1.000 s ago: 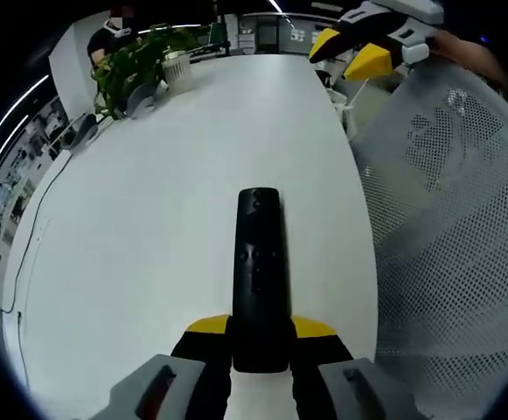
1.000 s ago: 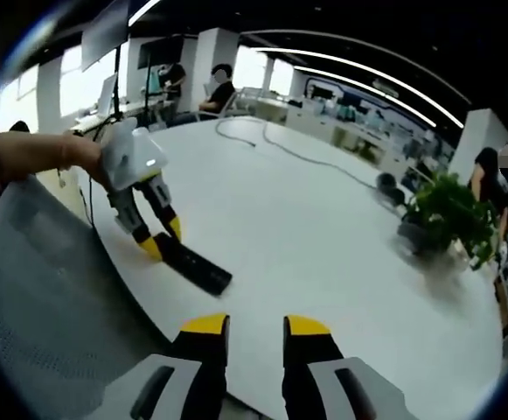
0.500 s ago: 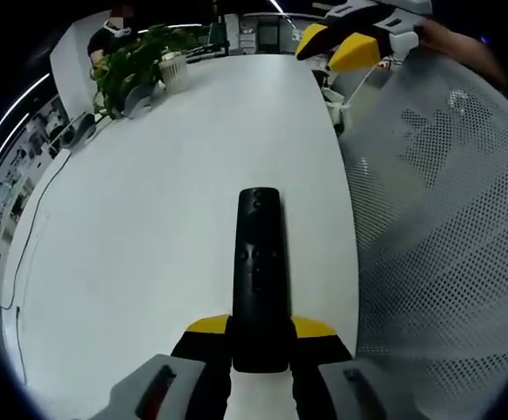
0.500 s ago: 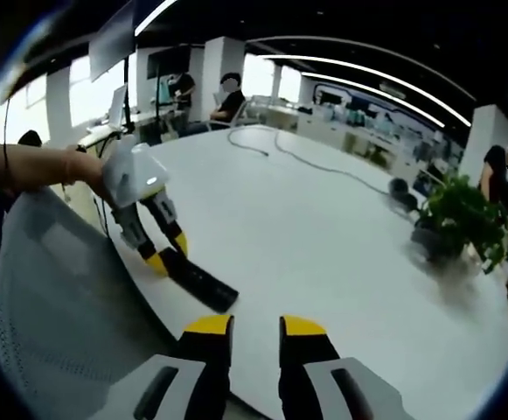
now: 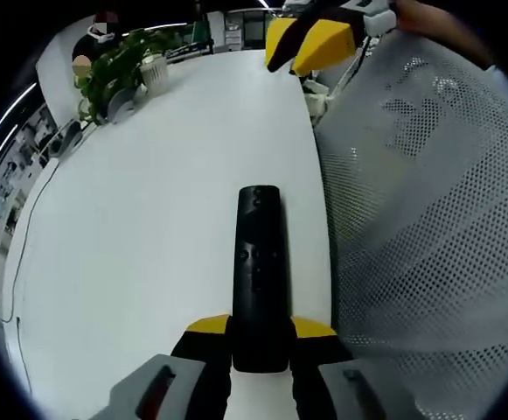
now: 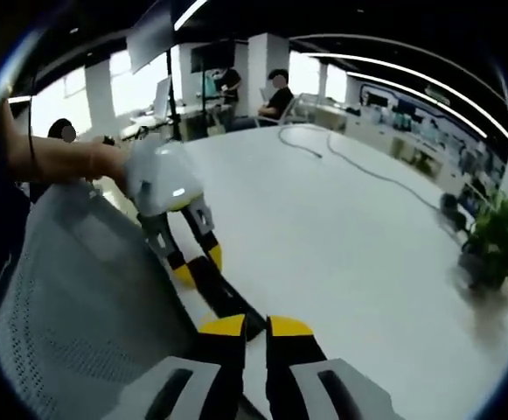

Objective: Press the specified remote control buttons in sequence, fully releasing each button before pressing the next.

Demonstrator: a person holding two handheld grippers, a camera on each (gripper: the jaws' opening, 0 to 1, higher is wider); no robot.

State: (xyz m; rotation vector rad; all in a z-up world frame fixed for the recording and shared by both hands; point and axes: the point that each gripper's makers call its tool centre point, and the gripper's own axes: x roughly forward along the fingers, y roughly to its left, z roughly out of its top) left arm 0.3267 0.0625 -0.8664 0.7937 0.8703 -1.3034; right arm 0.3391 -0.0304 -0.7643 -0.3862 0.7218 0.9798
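Note:
A long black remote control points away from me over the white table, its near end clamped between the yellow-tipped jaws of my left gripper. In the right gripper view the same remote slants down from the left gripper, which a hand holds. My right gripper hovers just beyond the remote's far end with its yellow tips drawn close together and nothing between them. From the left gripper view it hangs at the top, above the table edge.
A grey mesh chair back stands close along the table's edge, also seen at the left. A potted plant sits at the far end of the table. A cable trails across the table. People sit at desks behind.
My right gripper has come closer to the remote's far end and its jaws have drawn together. The left gripper keeps the remote clamped the same way.

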